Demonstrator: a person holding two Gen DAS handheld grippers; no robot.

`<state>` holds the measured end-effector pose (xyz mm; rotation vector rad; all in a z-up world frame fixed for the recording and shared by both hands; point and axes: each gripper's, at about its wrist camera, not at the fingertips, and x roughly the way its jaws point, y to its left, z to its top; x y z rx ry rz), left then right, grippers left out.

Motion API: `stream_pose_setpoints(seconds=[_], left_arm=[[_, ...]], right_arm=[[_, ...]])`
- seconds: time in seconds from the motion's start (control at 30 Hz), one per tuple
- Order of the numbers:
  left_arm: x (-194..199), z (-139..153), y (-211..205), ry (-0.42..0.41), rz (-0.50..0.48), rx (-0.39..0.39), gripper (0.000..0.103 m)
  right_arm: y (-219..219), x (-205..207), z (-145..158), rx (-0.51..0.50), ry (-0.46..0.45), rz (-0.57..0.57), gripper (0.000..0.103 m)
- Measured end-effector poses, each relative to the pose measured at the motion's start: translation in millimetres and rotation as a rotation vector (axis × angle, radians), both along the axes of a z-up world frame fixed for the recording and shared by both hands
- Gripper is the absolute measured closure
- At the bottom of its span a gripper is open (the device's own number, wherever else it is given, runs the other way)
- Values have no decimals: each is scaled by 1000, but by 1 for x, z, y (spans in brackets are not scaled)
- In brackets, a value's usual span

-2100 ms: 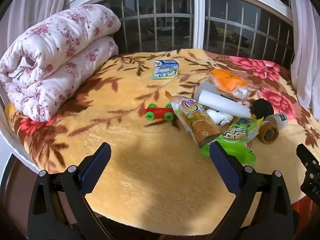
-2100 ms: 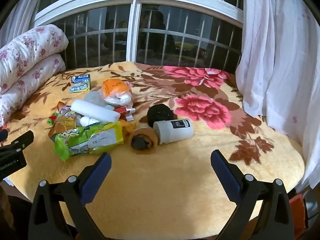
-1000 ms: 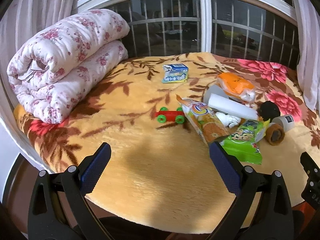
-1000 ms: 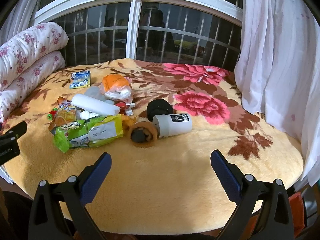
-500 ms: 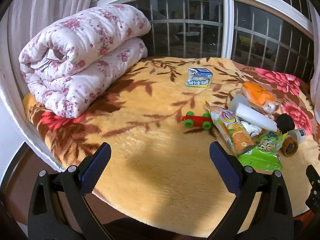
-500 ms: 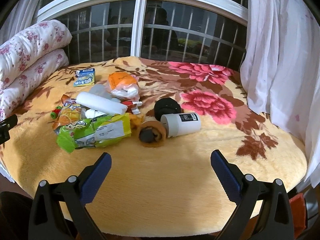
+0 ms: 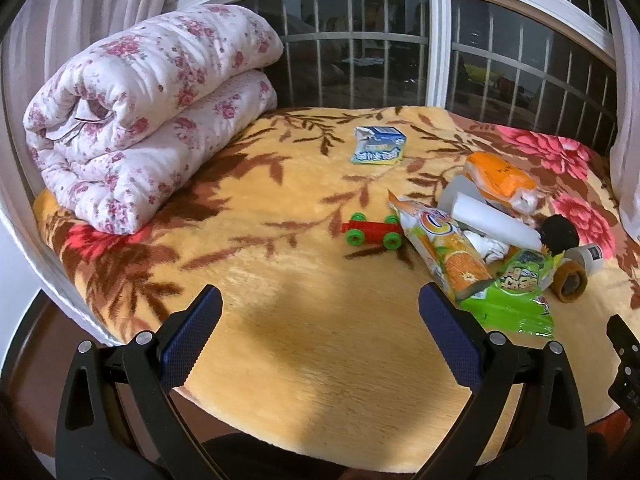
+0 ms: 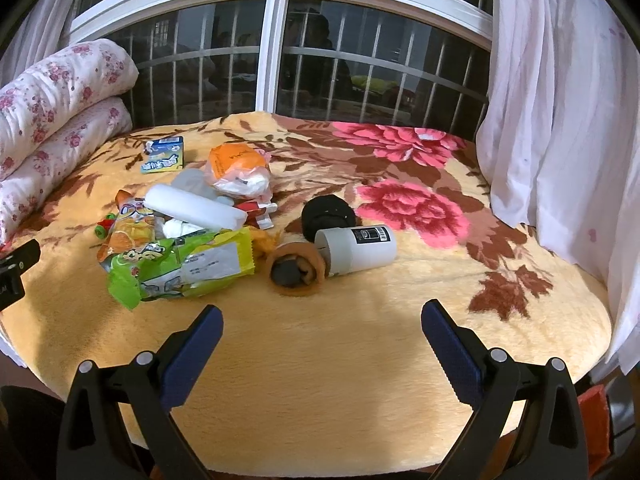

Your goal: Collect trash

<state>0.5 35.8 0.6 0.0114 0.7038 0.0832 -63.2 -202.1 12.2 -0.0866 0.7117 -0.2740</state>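
A pile of trash lies on a flowered blanket point(image 7: 280, 320): an orange juice-print snack bag point(image 7: 440, 248), a green snack bag point(image 7: 516, 292) point(image 8: 180, 264), a white roll point(image 7: 496, 220) point(image 8: 196, 206), an orange-and-white bag point(image 7: 500, 180) point(image 8: 238, 170) and a blue-white carton point(image 7: 378, 145) point(image 8: 163, 155). My left gripper point(image 7: 320, 326) is open and empty over the blanket's near edge, left of the pile. My right gripper point(image 8: 322, 338) is open and empty, in front of the pile.
A red toy car with green wheels point(image 7: 372, 232), a black sock ball point(image 8: 326, 214), a white cylinder point(image 8: 356, 250) and a brown roll point(image 8: 296, 270) lie by the pile. A folded floral quilt point(image 7: 140, 120) sits at the left. Barred window behind, curtain point(image 8: 560, 100) at right.
The left gripper has drifted back toward the right, so the pile sits nearer its right finger. The right gripper has moved slightly closer to the pile. Both stay open.
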Motion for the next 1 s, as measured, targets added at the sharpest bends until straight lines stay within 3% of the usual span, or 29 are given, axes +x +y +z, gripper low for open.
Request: stream_pose_setpoints(seconds=[1.0], left_arm=[[9,-24,-52,61,-152,-1,7]], right_arm=[[-39,14,-11,15,30,-52,5]])
